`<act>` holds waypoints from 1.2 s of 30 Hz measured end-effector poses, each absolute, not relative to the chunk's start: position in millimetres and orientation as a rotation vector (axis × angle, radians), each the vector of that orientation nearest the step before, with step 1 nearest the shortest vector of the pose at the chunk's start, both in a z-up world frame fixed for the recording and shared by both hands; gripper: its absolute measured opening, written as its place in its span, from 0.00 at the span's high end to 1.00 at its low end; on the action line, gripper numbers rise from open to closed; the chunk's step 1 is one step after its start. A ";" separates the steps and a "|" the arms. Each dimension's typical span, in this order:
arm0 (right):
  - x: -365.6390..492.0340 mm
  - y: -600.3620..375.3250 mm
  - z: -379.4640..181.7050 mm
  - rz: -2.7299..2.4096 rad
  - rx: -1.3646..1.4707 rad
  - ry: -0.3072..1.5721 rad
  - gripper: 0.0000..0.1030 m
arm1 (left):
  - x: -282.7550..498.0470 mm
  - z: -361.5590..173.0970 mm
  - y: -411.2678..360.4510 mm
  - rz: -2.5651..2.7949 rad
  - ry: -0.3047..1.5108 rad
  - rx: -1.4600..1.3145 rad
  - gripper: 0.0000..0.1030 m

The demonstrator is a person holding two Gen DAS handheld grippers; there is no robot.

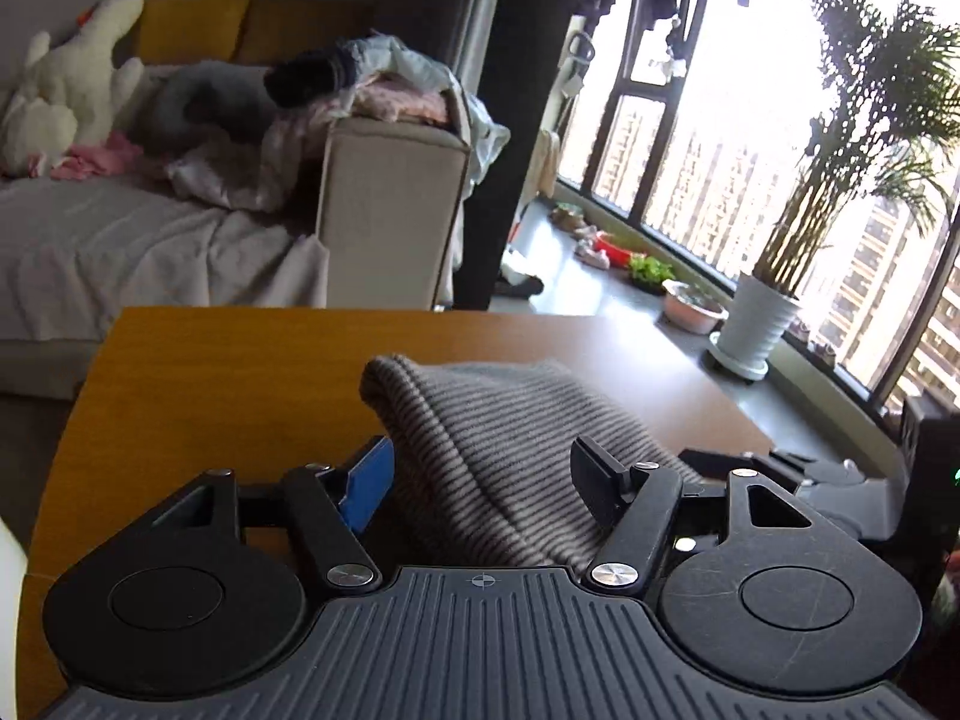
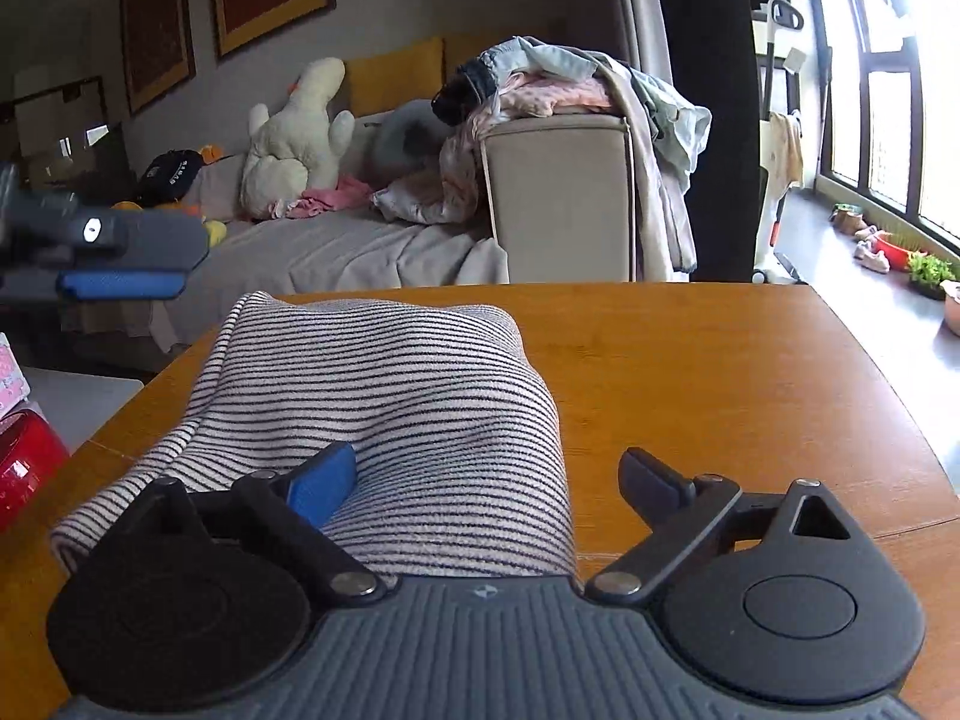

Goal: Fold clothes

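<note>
The folded striped sweater point(image 2: 384, 420) lay on the wooden table point(image 2: 720, 396), at its near left part. The right gripper point(image 2: 486, 480) stood spread wide over the sweater, holding nothing. The left gripper point(image 1: 480, 480) was spread too, with cloth between its fingers but not clamped. Far behind, a black bag point(image 2: 171, 171) on the sofa point(image 2: 336, 252) carried white writing, too small to read.

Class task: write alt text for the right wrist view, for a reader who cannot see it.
A folded striped garment lies on a wooden table, with the open right gripper low over its near end. The left gripper hangs above the table's far left edge. Behind stands a sofa piled with clothes and a white plush toy.
</note>
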State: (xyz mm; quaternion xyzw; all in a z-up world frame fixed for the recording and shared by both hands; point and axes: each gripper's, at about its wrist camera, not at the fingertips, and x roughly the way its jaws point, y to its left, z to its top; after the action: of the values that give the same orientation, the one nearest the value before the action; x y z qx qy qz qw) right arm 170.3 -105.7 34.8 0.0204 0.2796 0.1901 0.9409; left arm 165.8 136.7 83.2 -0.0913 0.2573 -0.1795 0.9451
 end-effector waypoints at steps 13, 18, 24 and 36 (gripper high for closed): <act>110.8 -82.3 37.7 0.585 -0.180 0.516 0.08 | 259.3 24.7 128.0 -0.375 0.715 -0.186 0.38; 104.3 -73.5 35.5 0.571 -0.225 0.493 0.05 | 257.5 25.1 124.9 -0.369 0.707 -0.146 0.38; 107.0 -81.8 38.2 0.577 -0.264 0.504 0.03 | 251.4 28.3 122.8 -0.355 0.688 -0.143 0.38; 151.5 -157.5 55.4 0.533 0.230 0.606 0.02 | 150.2 44.7 145.0 -0.479 0.715 -0.308 0.15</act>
State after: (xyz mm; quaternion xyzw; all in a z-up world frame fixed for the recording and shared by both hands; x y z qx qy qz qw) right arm 151.5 -157.5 55.4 0.1118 0.2942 0.2589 0.9132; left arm 150.2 145.0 44.7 -0.1486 0.3452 -0.2311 0.8974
